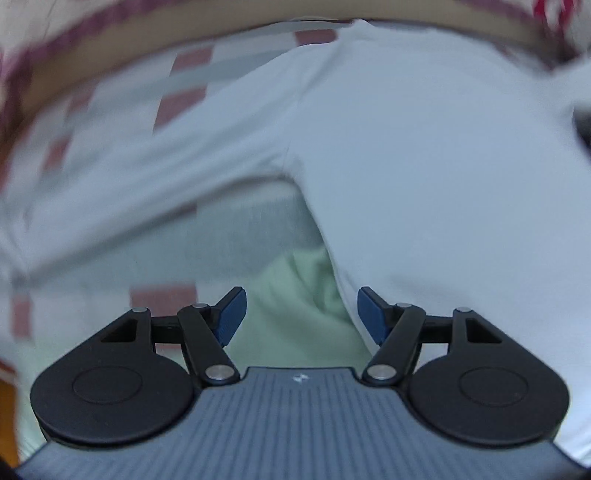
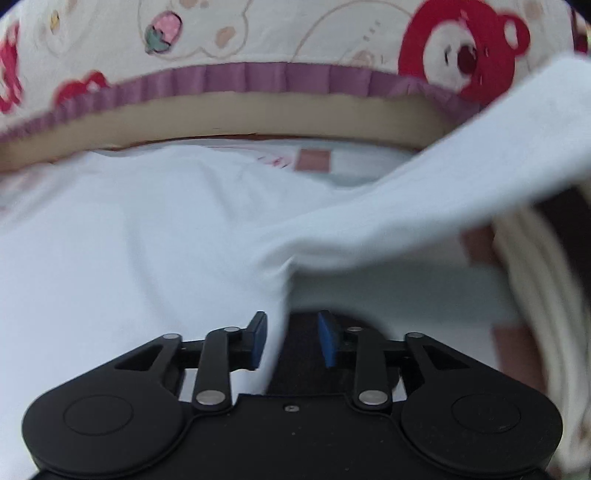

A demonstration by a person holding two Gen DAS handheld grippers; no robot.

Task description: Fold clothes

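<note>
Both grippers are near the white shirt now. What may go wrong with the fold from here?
1. The right gripper has only the shirt's edge between open jaws, so the white shirt may slip free.
2. The left gripper is open over a pale green cloth and might pinch that instead.
3. The sleeve lies bunched and may crease.

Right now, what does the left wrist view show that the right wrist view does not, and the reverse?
Only the left wrist view shows a pale green cloth between the fingers of the left gripper, which stands open and empty. Only the right wrist view shows the bear-print fabric with its purple ruffle, and the right gripper with the shirt's edge between its open jaws. Both show the white shirt spread on a checked sheet.
</note>
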